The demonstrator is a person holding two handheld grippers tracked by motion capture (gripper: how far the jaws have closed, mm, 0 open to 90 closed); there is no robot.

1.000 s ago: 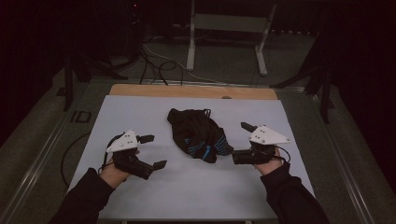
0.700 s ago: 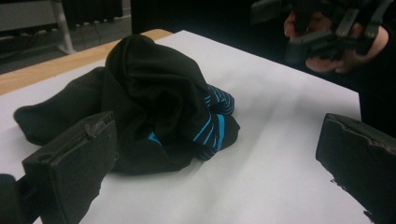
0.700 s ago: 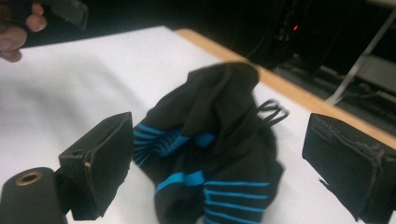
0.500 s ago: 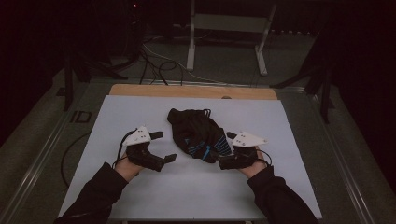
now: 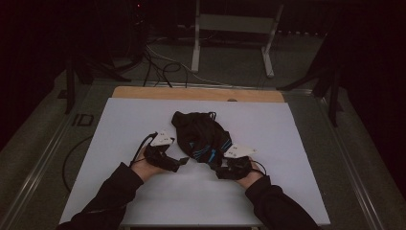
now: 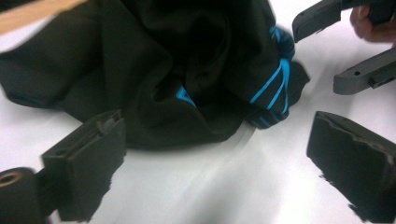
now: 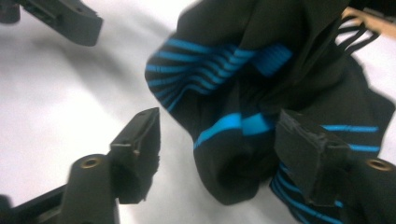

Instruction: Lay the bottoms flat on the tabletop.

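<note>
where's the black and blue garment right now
In the high view the black garment with blue stripes lies crumpled mid-table on the white sheet, between the left gripper and right gripper.

My left gripper (image 5: 181, 162) sits low, its black jaws spread wide and pointing toward my right one. My right gripper (image 5: 216, 168) faces back at it, jaws parted too. Both dark-sleeved forearms angle inward from below.
</note>
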